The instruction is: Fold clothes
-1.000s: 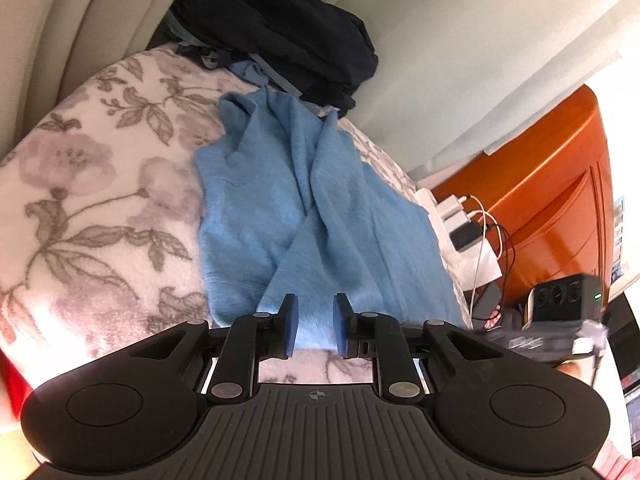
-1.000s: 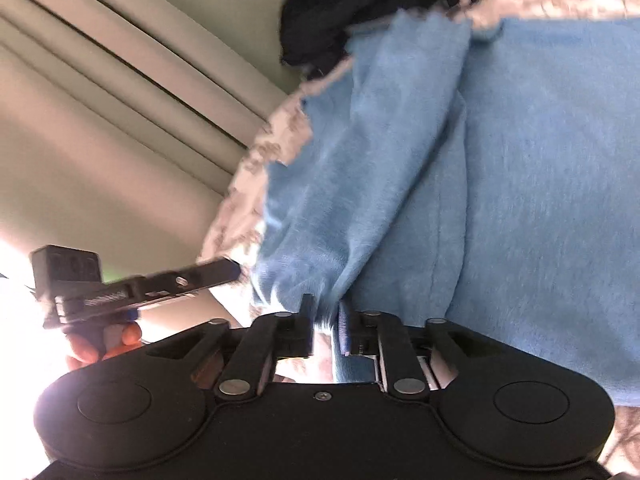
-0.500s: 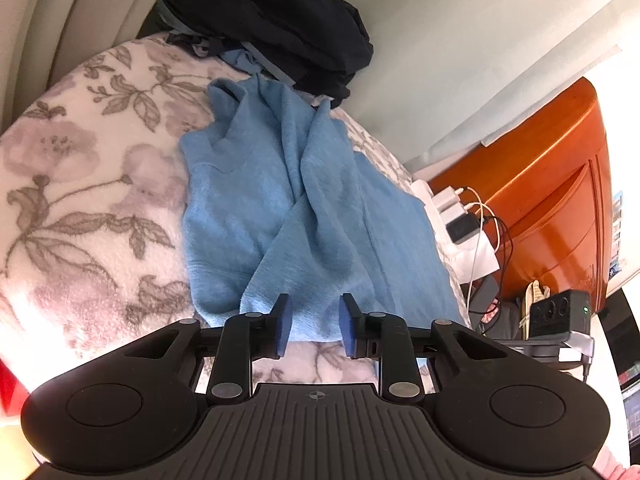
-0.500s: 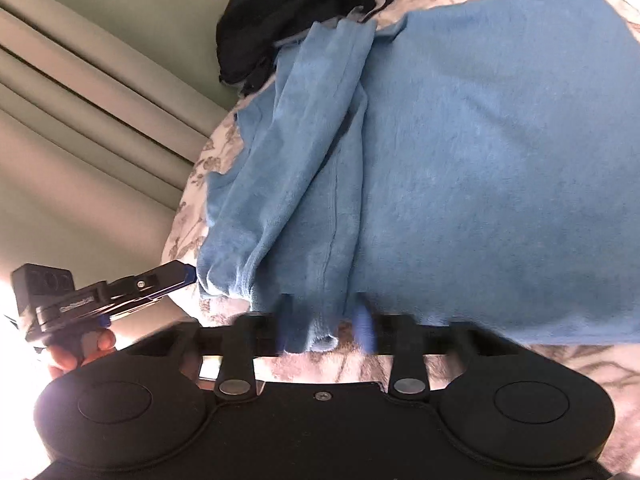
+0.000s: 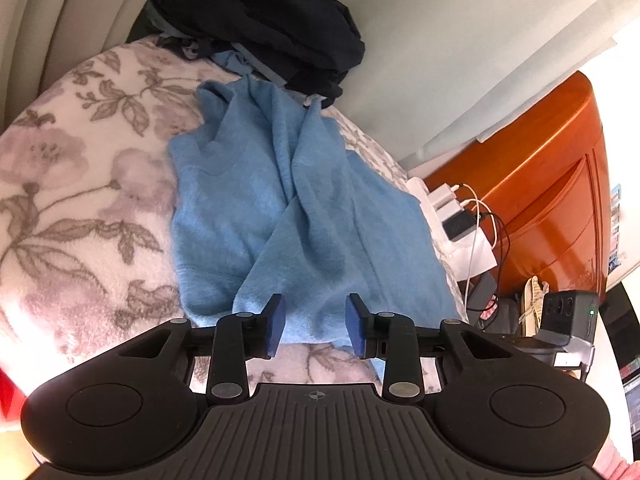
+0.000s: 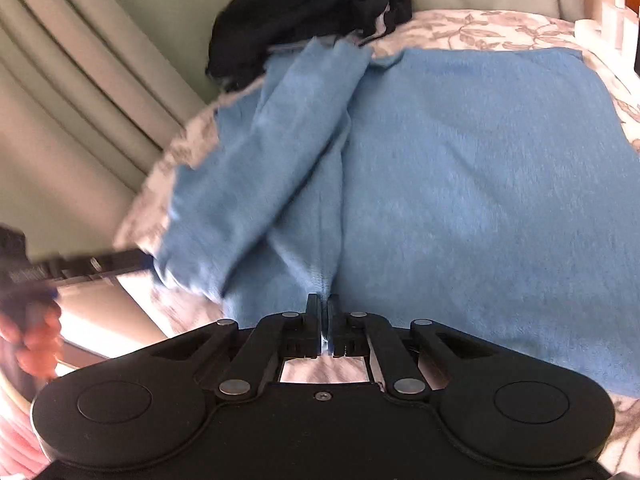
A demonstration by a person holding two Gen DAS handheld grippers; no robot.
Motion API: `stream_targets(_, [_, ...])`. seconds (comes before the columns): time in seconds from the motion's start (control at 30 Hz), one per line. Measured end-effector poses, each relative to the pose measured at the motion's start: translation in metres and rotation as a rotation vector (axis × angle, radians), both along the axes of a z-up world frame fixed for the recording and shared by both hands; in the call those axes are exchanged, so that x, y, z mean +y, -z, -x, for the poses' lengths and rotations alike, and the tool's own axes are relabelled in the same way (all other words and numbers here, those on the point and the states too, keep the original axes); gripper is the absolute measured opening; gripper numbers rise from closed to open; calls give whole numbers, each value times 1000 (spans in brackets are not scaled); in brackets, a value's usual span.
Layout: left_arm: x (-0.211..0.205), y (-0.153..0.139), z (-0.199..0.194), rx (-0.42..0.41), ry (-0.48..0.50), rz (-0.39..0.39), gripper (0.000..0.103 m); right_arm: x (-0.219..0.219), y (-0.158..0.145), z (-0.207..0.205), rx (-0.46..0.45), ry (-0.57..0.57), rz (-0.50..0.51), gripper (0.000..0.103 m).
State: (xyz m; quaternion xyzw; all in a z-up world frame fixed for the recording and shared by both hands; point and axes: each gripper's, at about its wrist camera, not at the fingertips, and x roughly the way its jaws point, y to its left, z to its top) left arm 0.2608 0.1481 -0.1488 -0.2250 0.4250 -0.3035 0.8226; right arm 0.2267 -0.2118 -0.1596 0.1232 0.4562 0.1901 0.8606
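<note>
Sweater (image 5: 304, 216) light blue, lying rumpled on my floral blanket (image 5: 80, 184), dark clothes pile (image 5: 264, 20) at its far end | left gripper (image 5: 315, 330) jaws spread over near hem, gripping nothing | right gripper (image 6: 324, 320) pinched tight on a sweater fold

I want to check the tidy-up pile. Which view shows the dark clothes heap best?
The left wrist view: the dark clothes heap is sharp there, lying at the far end of the flowered blanket, beyond the blue sweater. The right wrist view shows the same heap blurred by motion, its top cut off by the frame edge.
</note>
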Motion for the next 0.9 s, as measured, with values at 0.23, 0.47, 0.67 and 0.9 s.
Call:
stream_targets(0.23, [-27, -16, -7, -75, 30, -66, 30, 2, -53, -12, -190, 20, 14, 29])
stream_targets(0.47, [-52, 8, -8, -47, 62, -140, 30, 50, -26, -48, -146, -63, 32, 29])
stream_targets(0.67, [-52, 20, -10, -12, 57, -141, 30, 59, -2, -49, -95, -54, 60, 28])
stream_targets(0.9, [-52, -37, 12, -225, 20, -194, 44, 16, -60, -35, -221, 29, 34, 32])
